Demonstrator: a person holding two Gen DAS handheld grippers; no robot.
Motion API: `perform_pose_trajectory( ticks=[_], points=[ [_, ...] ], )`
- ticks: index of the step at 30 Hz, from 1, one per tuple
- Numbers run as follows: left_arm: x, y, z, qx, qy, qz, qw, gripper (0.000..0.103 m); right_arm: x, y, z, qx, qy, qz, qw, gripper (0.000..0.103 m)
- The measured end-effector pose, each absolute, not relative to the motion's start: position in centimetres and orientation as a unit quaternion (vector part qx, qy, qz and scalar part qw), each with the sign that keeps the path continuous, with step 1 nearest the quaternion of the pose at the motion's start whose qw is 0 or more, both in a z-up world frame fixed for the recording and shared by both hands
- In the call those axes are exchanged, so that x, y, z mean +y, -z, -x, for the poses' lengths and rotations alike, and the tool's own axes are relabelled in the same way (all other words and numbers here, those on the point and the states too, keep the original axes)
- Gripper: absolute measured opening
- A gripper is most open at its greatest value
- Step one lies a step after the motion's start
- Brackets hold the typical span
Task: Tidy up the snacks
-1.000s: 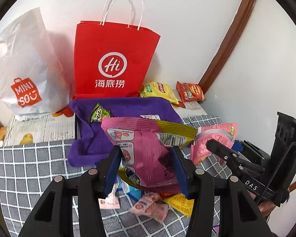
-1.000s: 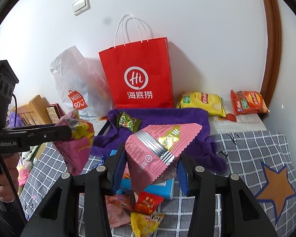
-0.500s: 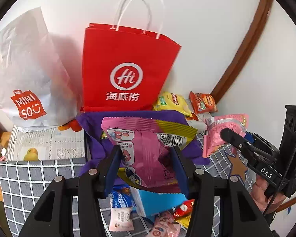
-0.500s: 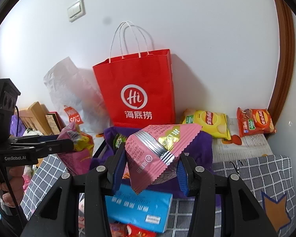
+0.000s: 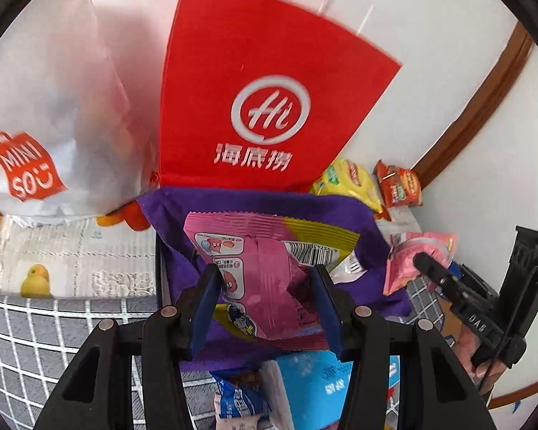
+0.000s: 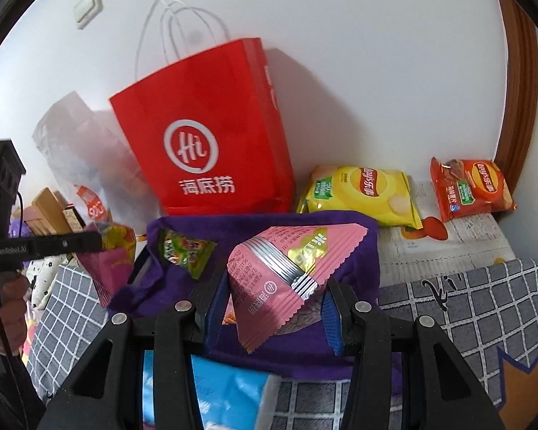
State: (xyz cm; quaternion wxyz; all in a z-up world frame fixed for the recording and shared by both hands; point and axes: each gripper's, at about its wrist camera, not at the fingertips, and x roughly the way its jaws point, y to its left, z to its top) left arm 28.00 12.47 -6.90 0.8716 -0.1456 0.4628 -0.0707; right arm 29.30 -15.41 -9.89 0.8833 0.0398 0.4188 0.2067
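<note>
— Left view first: what do you hold?

— My left gripper (image 5: 265, 304) is clamped on one pink and yellow snack bag (image 5: 269, 272), low in the middle of the frame, in front of the purple cloth bin (image 5: 254, 204). Behind stand one red paper bag (image 5: 262, 100) and one white plastic bag (image 5: 53, 107) at upper left. Two chip packets sit at right, yellow (image 5: 351, 182) and orange (image 5: 400, 186).

— And the right view?

— My right gripper (image 6: 274, 304) pinches one pink wafer packet (image 6: 283, 272), centre low, over the same bin (image 6: 358, 251), where one green candy packet (image 6: 186, 251) lies. One blue packet (image 6: 229, 390) shows at the bottom.
</note>
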Motion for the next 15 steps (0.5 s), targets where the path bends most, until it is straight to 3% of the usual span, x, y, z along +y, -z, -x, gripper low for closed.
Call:
perform_pose_trajectory(
  ticks=[15],
  points=[
    [12.5,13.4,-30.8,0.525,0.057,0.155,0.835,0.05,-16.1,15.9,-31.2,0.45,-0.212,-0.056,0.866,0.046]
  ],
)
